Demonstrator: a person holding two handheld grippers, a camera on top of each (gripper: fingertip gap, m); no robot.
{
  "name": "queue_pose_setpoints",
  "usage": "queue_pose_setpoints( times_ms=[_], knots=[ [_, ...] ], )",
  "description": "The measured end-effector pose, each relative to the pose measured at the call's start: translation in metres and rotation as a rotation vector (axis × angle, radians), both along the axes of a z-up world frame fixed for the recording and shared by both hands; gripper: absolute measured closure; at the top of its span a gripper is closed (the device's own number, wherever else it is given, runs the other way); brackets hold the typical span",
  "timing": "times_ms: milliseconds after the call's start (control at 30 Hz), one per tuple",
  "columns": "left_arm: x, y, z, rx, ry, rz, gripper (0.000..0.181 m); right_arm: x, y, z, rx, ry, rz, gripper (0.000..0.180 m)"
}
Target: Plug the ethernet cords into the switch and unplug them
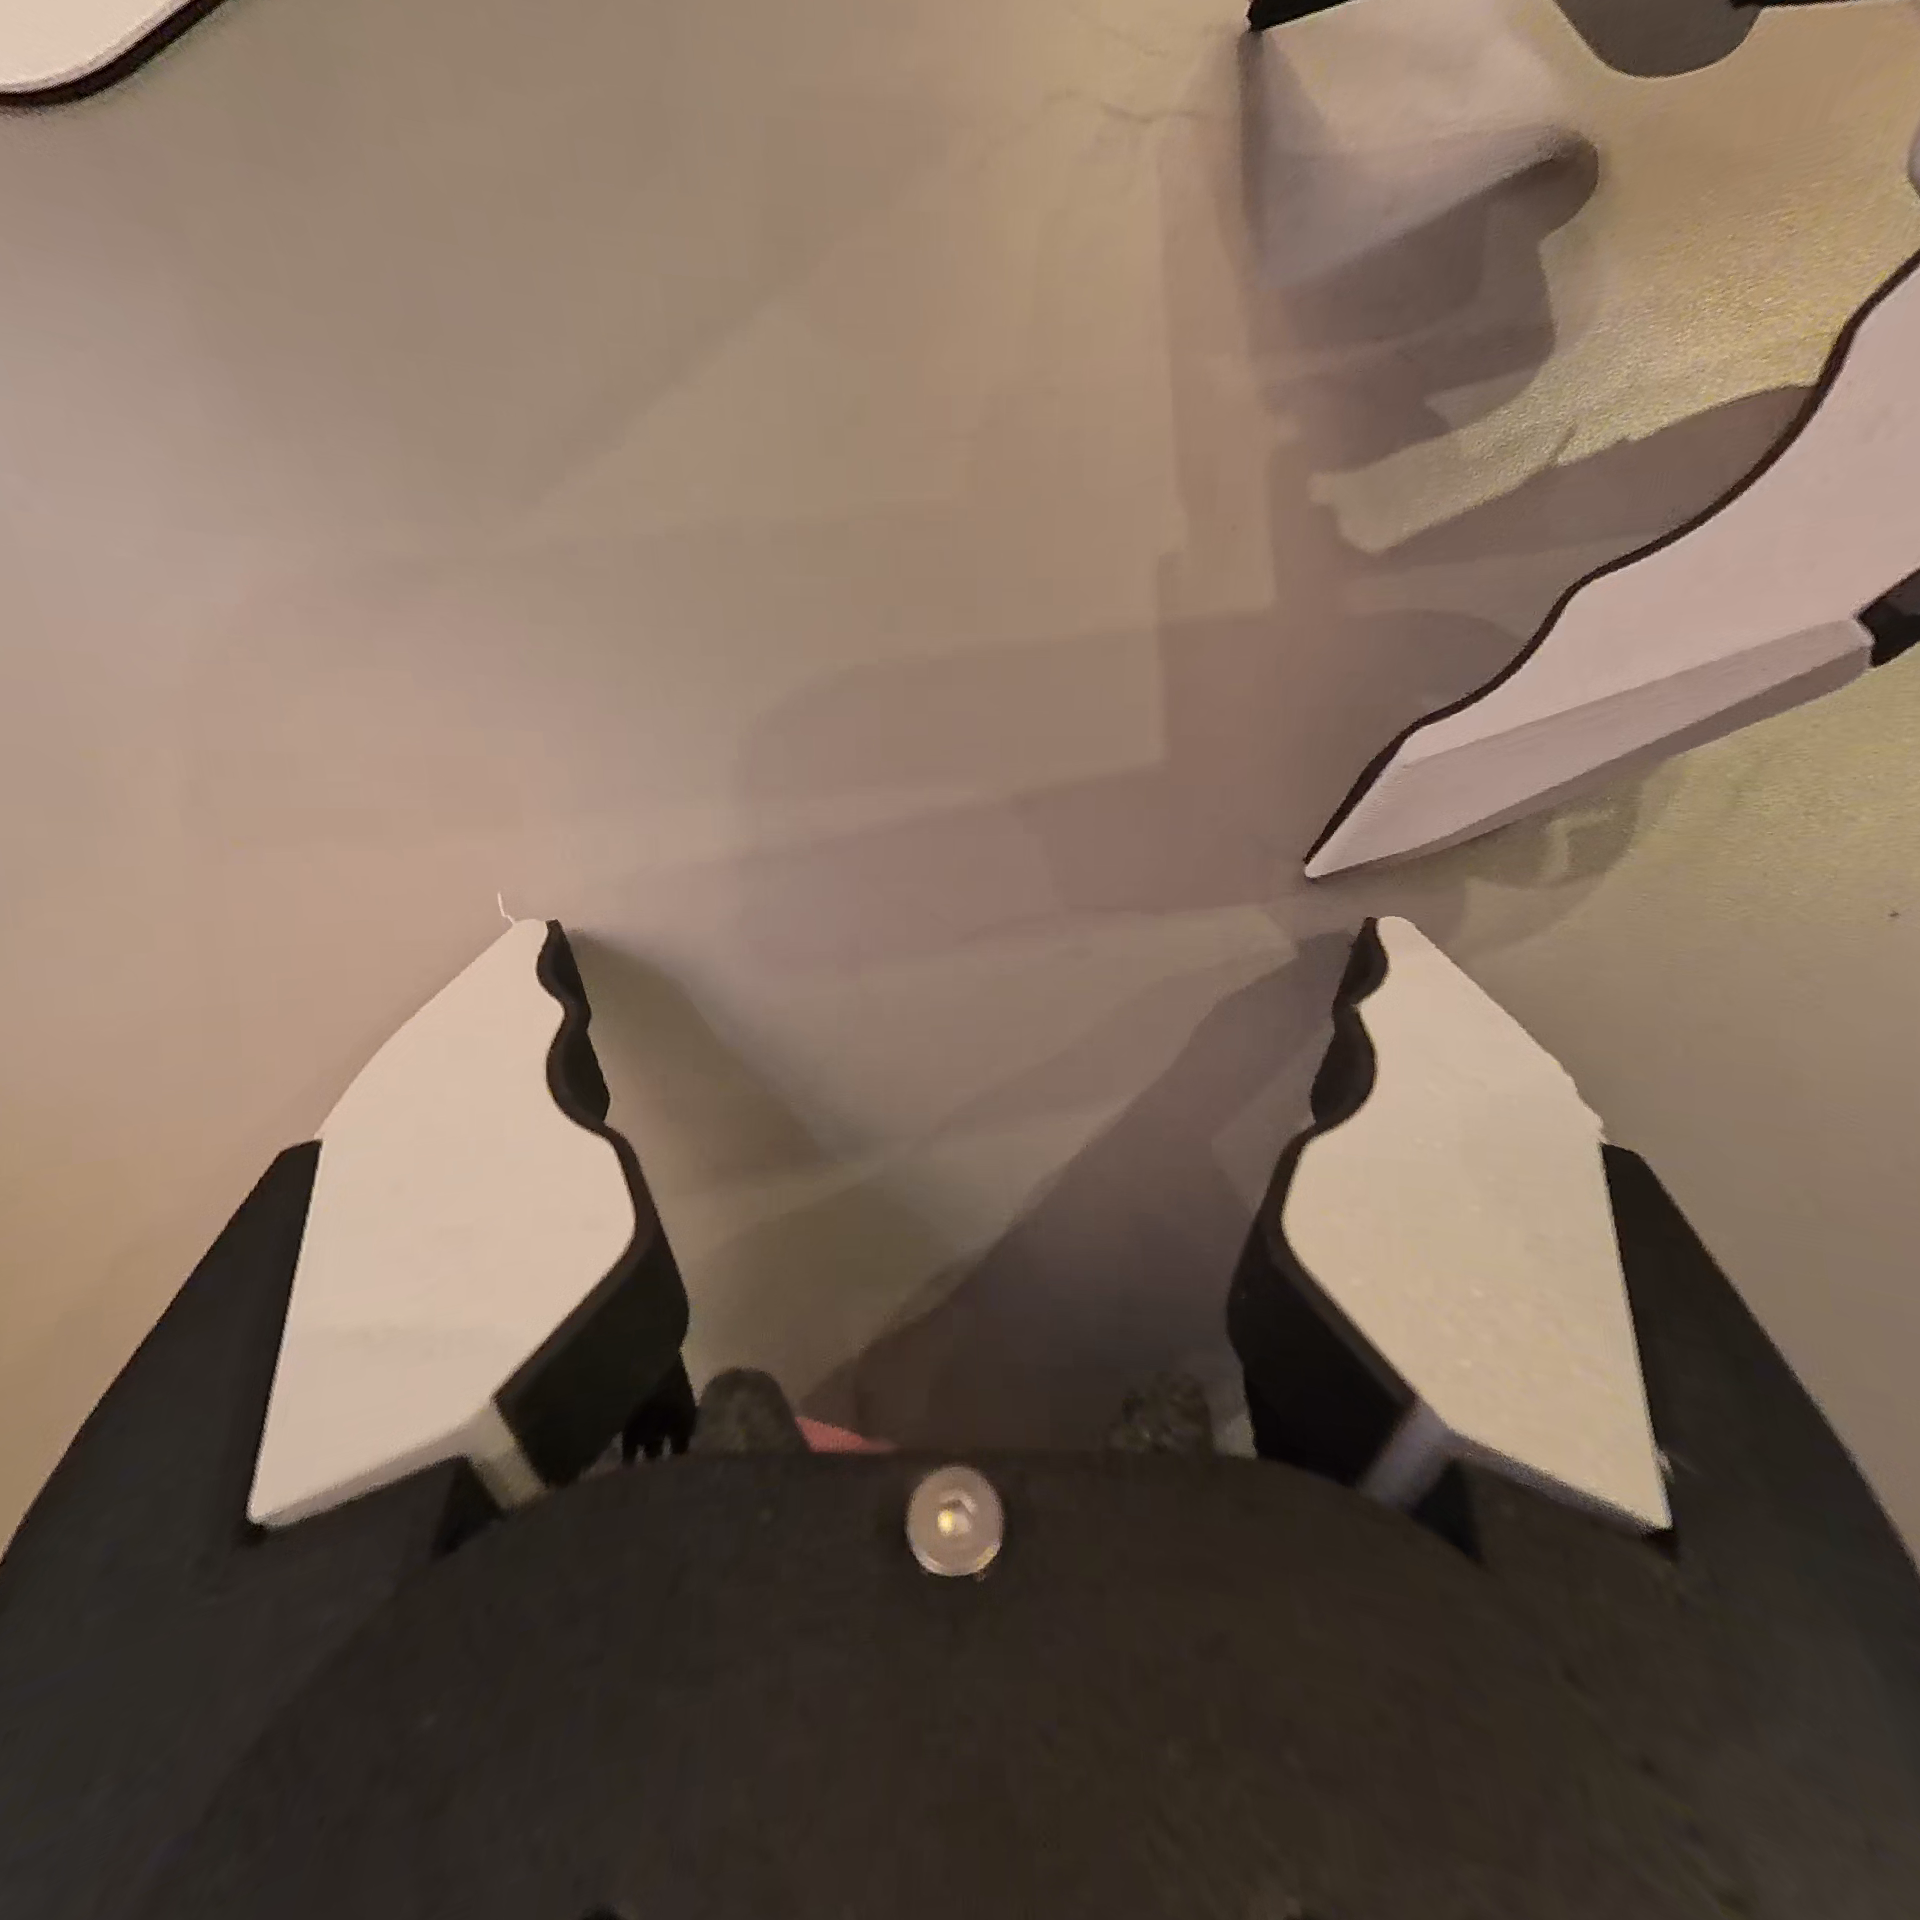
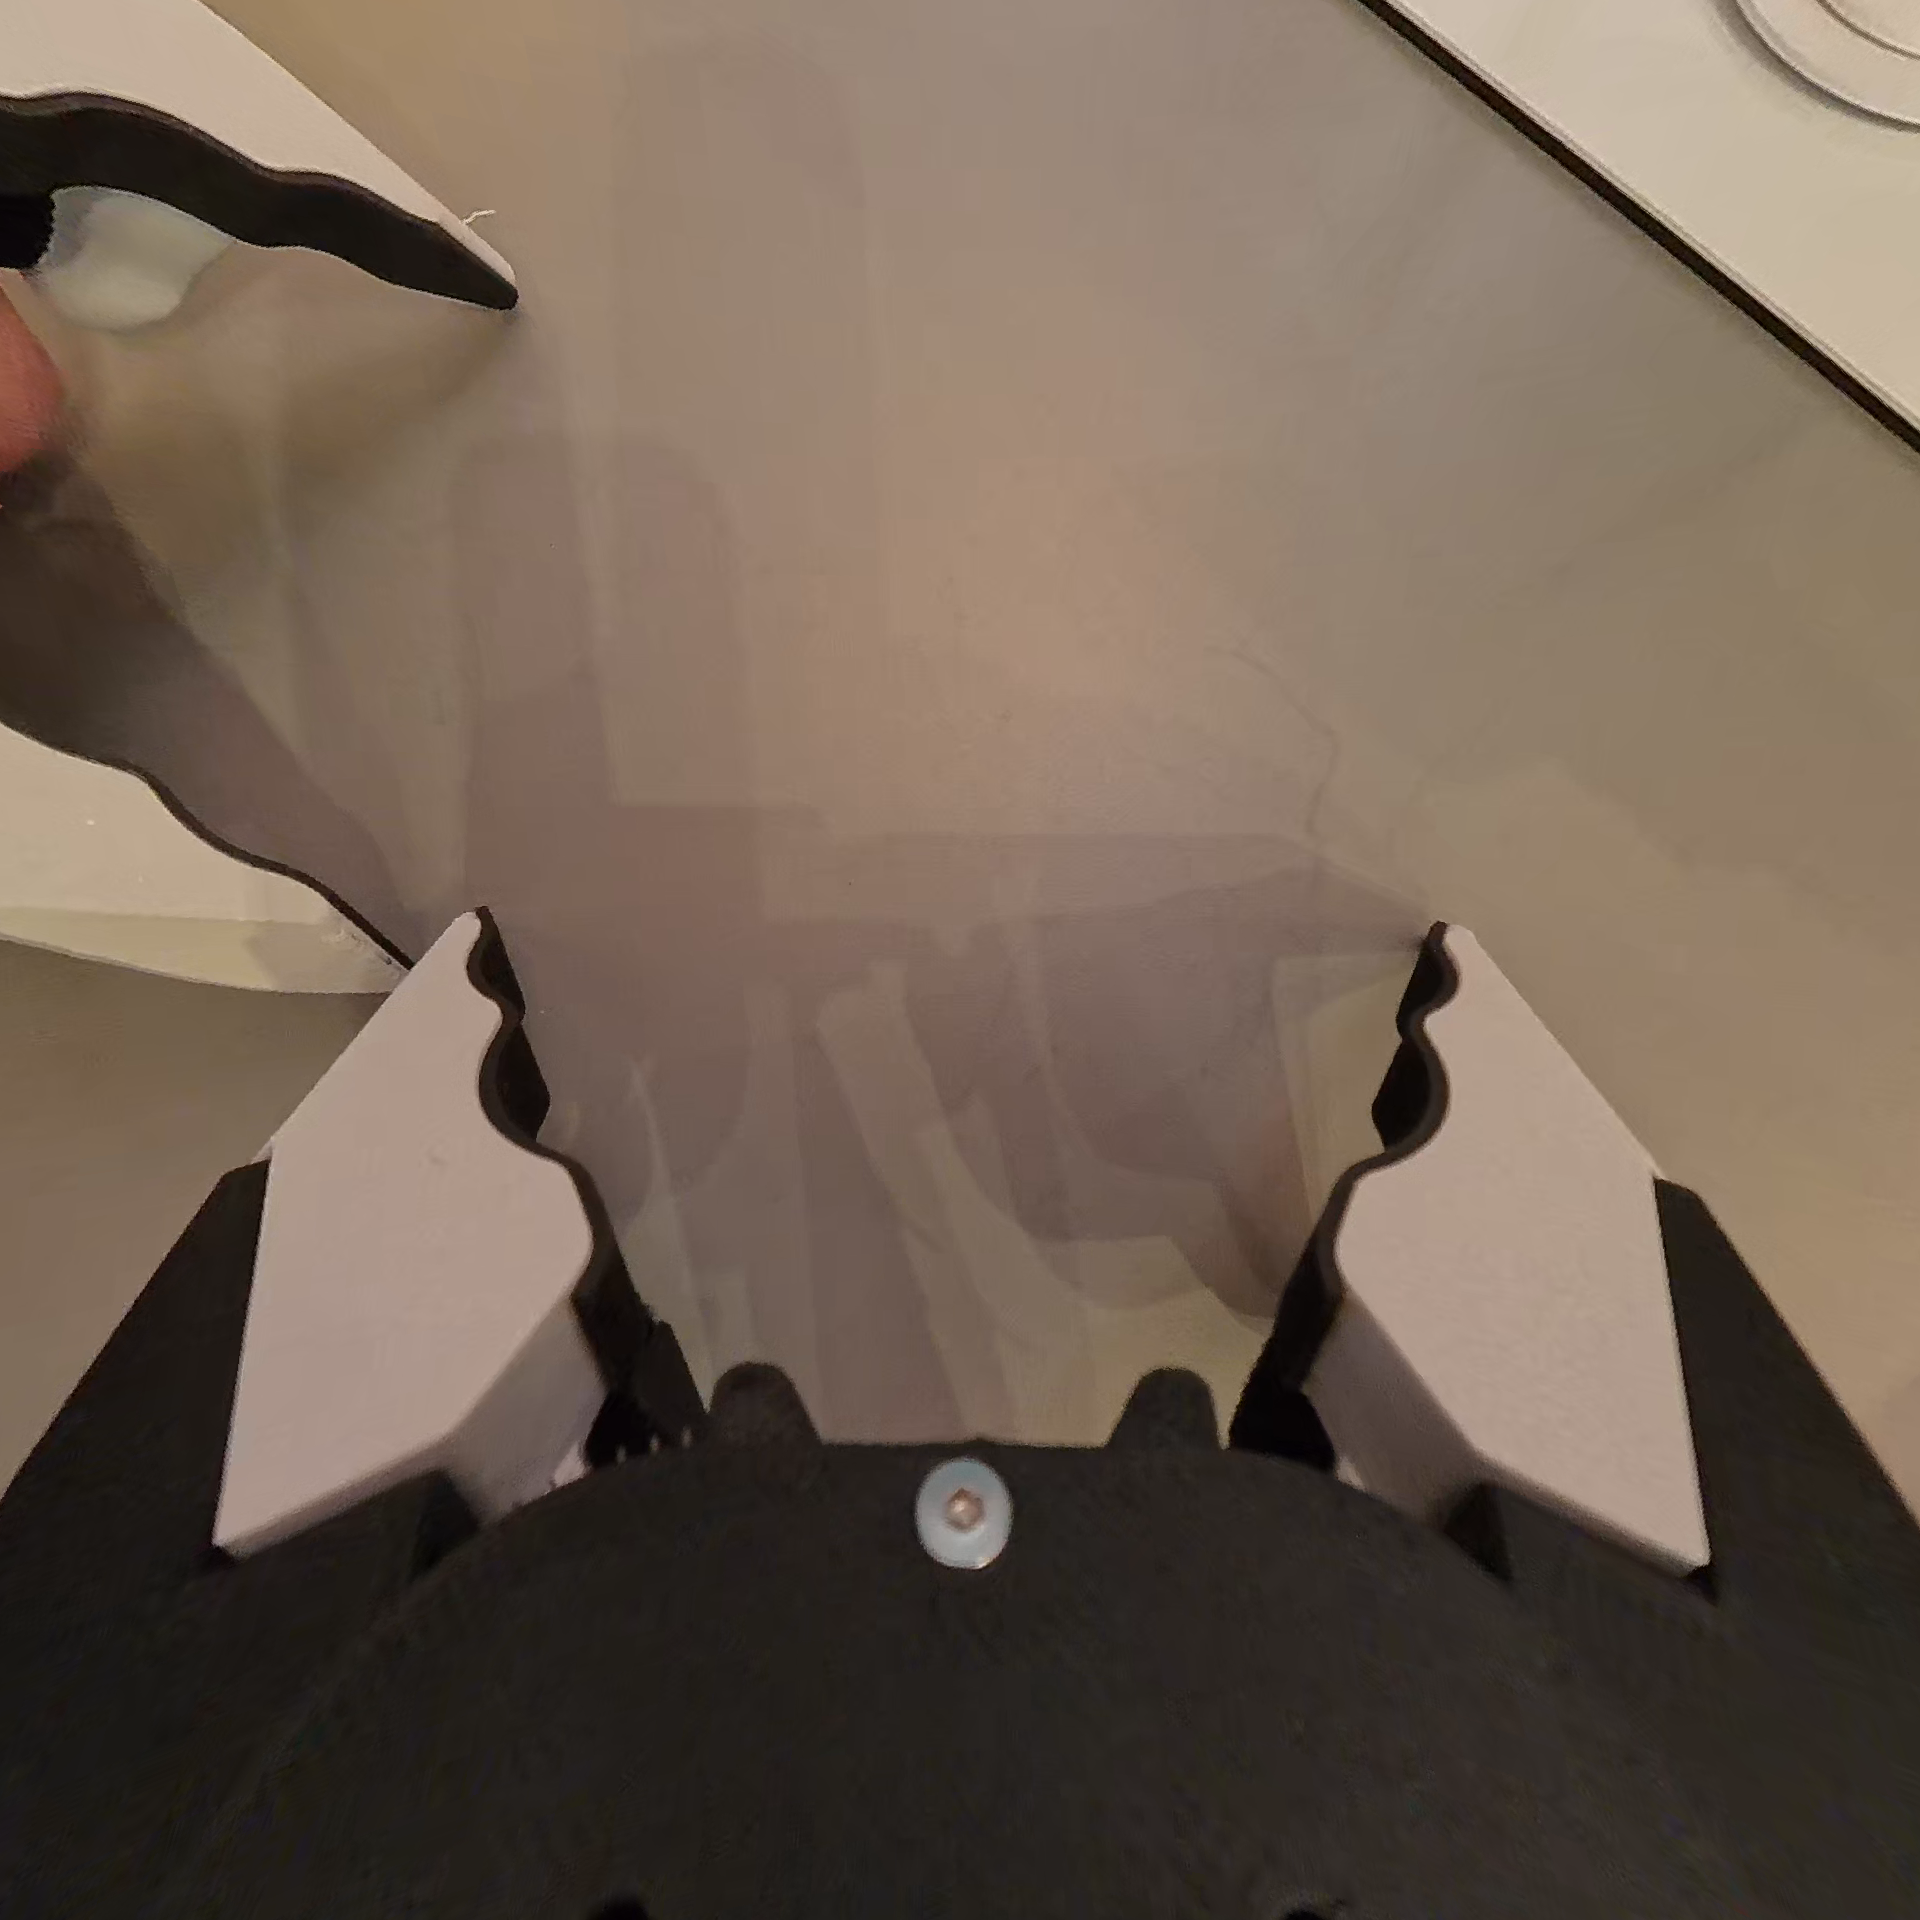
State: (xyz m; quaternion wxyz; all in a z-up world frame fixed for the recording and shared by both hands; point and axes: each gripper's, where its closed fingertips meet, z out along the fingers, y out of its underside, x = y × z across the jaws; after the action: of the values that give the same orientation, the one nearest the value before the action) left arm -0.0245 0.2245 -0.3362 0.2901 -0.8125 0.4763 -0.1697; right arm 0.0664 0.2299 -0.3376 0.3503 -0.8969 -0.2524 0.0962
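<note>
No ethernet cord and no switch shows in either view. My left gripper (image 1: 961, 925) is open and empty, pointing down at a bare beige tabletop (image 1: 520, 416). My right gripper (image 2: 961, 923) is also open and empty over the same tabletop (image 2: 1039, 520). The two grippers are close together. The right one's white fingers (image 1: 1662, 665) reach in from the right of the left wrist view. The left one's fingers (image 2: 312, 218) reach in from the left of the right wrist view.
A flat white object with a dark edge (image 2: 1662, 156) lies at the top right of the right wrist view. A similar white corner (image 1: 52, 42) shows at the top left of the left wrist view. A person's fingertip (image 2: 21, 384) shows at the left edge.
</note>
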Motion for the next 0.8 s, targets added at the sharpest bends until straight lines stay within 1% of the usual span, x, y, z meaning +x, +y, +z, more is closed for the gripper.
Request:
queue_pose_setpoints(
  times_ms=[300, 367, 433, 500, 567, 667, 700, 733, 767, 800],
  knots=[
    [0.000, 0.001, 0.000, 0.003, 0.001, 0.006, 0.047, 0.000, 0.000, 0.000, 0.000, 0.000, 0.000, 0.020],
    [-0.002, 0.002, 0.000, 0.002, 0.006, 0.026, 0.044, 0.000, 0.000, 0.000, 0.000, 0.000, 0.000, 0.020],
    [-0.003, 0.002, 0.000, 0.006, 0.007, 0.038, 0.044, 0.000, 0.000, 0.000, 0.000, 0.000, 0.000, 0.020],
    [-0.004, 0.005, 0.002, 0.048, 0.016, 0.061, 0.037, 0.000, 0.000, 0.000, 0.000, 0.000, 0.000, 0.020],
    [-0.006, 0.006, 0.001, 0.048, 0.022, 0.082, 0.035, 0.000, 0.000, 0.000, 0.000, 0.000, 0.000, 0.020],
    [-0.010, 0.003, -0.001, 0.011, 0.024, 0.137, 0.035, 0.000, 0.000, 0.000, 0.000, 0.000, 0.000, 0.020],
    [-0.010, 0.002, 0.000, 0.016, 0.020, 0.148, 0.037, 0.000, 0.000, 0.000, 0.000, 0.000, 0.000, 0.020],
    [-0.010, 0.001, 0.002, 0.030, 0.013, 0.151, 0.043, 0.000, 0.000, 0.000, 0.000, 0.000, 0.000, 0.020],
    [-0.012, 0.002, 0.004, 0.060, 0.019, 0.179, 0.041, 0.000, 0.000, 0.000, 0.000, 0.000, 0.000, 0.020],
    [-0.012, 0.001, 0.005, 0.069, 0.019, 0.192, 0.044, 0.000, 0.000, 0.000, 0.000, 0.000, 0.000, 0.020]
  ],
)
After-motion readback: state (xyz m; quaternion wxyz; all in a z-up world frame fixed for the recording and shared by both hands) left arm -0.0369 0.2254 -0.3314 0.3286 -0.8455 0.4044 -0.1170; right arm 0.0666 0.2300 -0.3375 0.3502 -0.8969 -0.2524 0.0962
